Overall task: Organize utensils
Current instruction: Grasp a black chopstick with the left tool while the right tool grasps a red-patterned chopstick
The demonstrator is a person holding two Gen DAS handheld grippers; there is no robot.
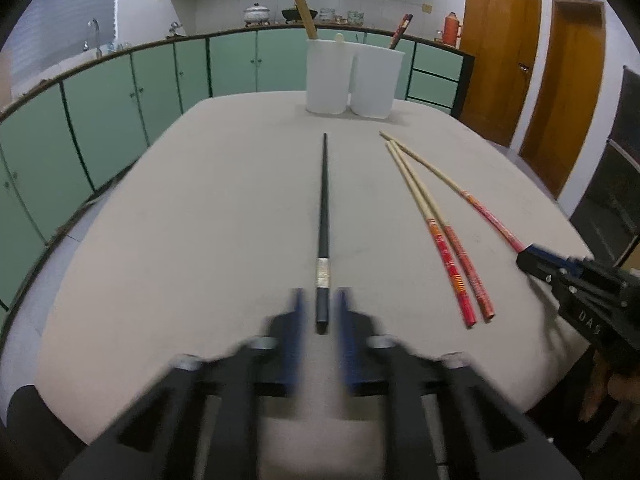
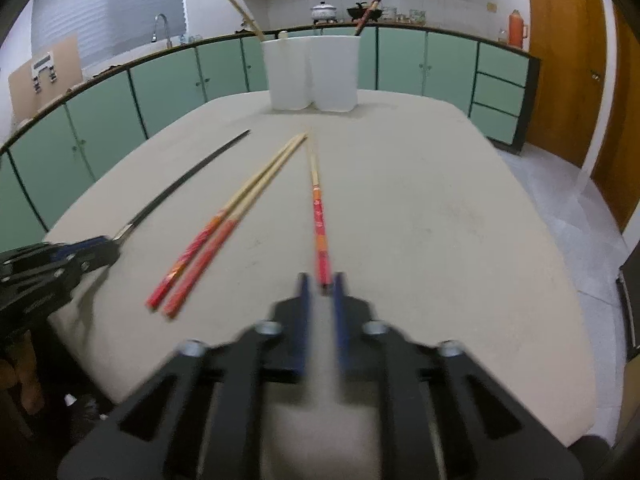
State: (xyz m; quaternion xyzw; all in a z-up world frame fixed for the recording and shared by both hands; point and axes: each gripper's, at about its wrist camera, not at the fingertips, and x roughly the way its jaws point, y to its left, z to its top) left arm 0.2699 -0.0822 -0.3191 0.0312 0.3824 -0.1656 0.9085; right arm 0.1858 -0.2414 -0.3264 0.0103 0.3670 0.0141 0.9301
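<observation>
Our left gripper (image 1: 320, 300) clamped on the black chopstick (image 1: 323, 200), our right gripper (image 2: 322, 280) pinching a red-handled chopstick (image 2: 319, 216), two white holders (image 1: 348, 80) behind.

Your gripper fingers (image 1: 298, 332) showed blurred; the countertop jars (image 1: 354, 17) behind the table's far edge were too small to tell.

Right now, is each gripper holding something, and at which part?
Yes. The left gripper grips the black chopstick at its thick handle end; the right gripper grips a single red-handled chopstick at its red end.
</observation>
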